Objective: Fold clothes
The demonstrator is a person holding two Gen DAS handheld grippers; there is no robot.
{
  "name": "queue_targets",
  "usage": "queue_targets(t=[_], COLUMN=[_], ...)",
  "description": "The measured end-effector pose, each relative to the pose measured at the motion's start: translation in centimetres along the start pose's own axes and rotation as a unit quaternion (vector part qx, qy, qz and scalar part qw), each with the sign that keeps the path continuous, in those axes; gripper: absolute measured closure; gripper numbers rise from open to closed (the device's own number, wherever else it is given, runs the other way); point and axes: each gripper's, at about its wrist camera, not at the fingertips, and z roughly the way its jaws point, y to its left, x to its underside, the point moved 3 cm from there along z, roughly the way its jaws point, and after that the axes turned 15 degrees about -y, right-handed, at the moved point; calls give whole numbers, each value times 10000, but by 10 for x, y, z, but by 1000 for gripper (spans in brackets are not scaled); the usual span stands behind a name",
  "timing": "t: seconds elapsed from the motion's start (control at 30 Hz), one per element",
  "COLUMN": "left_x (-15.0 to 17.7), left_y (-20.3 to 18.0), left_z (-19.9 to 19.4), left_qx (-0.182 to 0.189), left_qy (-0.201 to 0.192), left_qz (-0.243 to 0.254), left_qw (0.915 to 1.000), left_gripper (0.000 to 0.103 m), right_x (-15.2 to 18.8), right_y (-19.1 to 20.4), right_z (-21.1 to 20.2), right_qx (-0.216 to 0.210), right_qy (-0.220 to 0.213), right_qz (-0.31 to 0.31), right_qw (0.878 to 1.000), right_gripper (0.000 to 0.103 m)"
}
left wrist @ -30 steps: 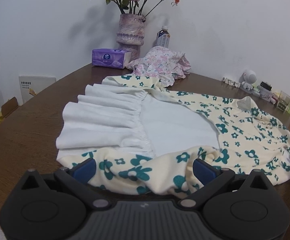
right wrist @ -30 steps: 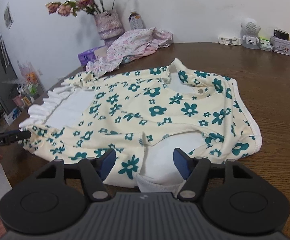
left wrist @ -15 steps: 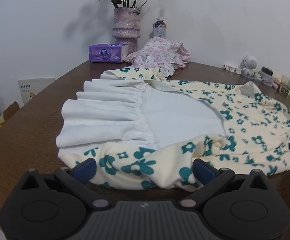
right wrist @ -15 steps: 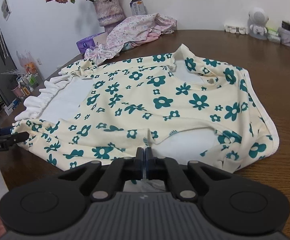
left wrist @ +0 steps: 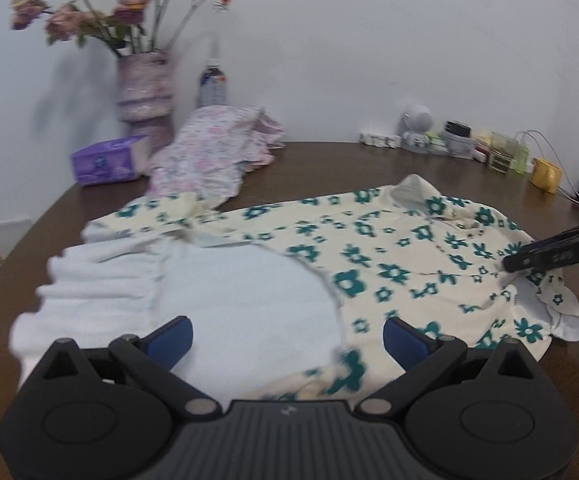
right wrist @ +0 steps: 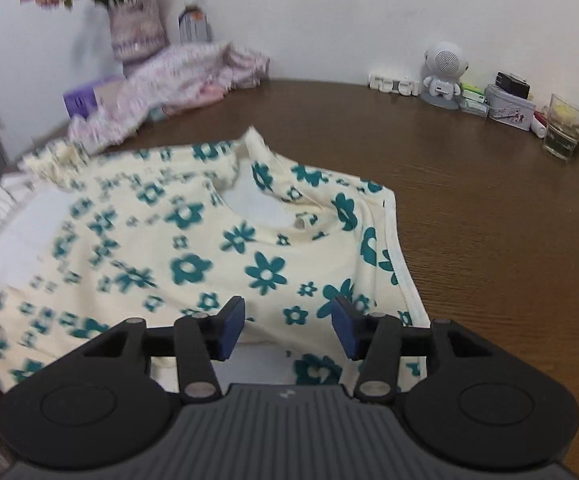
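A cream dress with teal flowers (left wrist: 389, 248) and a white ruffled hem (left wrist: 101, 280) lies on the brown table (right wrist: 489, 216). Its near long edge is folded over onto the body. My left gripper (left wrist: 287, 338) is open above the white lining, with nothing between its blue pads (left wrist: 171, 340). My right gripper (right wrist: 287, 328) is open over the dress (right wrist: 217, 256) near the armhole, empty. The right gripper's fingers (left wrist: 553, 254) show at the right edge of the left wrist view, resting over the bodice.
A pink floral garment (left wrist: 217, 148) is piled at the back, beside a purple tissue pack (left wrist: 109, 158), a vase of flowers (left wrist: 143, 84) and a bottle (left wrist: 211, 84). A white robot figure (right wrist: 443, 76), a tin and a glass (right wrist: 565, 128) line the back right edge.
The right gripper was shut on the dress's near edge half a second ago, carried it over the body, and has opened. The left gripper moved forward over the fabric, still open.
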Motion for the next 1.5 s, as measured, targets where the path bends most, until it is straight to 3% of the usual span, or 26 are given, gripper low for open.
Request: queue_targets(t=[0.03, 0.1, 0.23, 0.33, 0.4, 0.43, 0.53, 0.6, 0.73, 1.07, 1.13, 1.27, 1.5], left_x=[0, 2, 2, -1, -5, -7, -11, -13, -13, -5, -6, -8, -5], left_y=[-3, -2, 2, 2, 2, 1, 3, 5, 8, 9, 7, 6, -3], left_z=[5, 10, 15, 16, 16, 16, 16, 15, 15, 12, 9, 4, -2], left_qx=[1, -6, -18, -25, -25, -30, -65, -105, -201, -411, -411, -422, -314], left_qy=[48, 127, 192, 193, 173, 161, 131, 120, 119, 223, 182, 129, 133], left_qz=[18, -11, -146, -202, -209, -218, -258, -281, -324, -443, -437, -435, -460], left_qw=[10000, 9999, 9997, 9996, 9996, 9996, 9996, 9995, 9992, 9979, 9980, 9981, 9984], left_gripper=[2, 2, 2, 2, 2, 2, 1, 1, 1, 1, 1, 1, 1], right_x=[2, 4, -9, -30, -40, -42, -43, -43, -54, -54, -54, -56, -25], right_y=[1, 4, -4, -8, -10, -8, -4, -3, -9, -25, -27, -32, -20], right_z=[5, 9, 11, 16, 31, 42, 69, 78, 85, 98, 96, 68, 25], right_qx=[-6, 25, -212, -264, -241, -264, -104, -172, -188, -253, -323, -487, -635], right_qy=[72, 0, 46, -207, -174, -50, 248, 323, 358, 173, 159, -20, 126], right_qz=[-63, -291, -47, -90, -173, -252, -449, -397, -131, 262, 365, 562, 172], right_qw=[10000, 9996, 9998, 9994, 9994, 9993, 9986, 9985, 9991, 9992, 9987, 9972, 9978], right_gripper=[69, 100, 99, 82, 64, 62, 64, 95, 98, 98, 93, 66, 66])
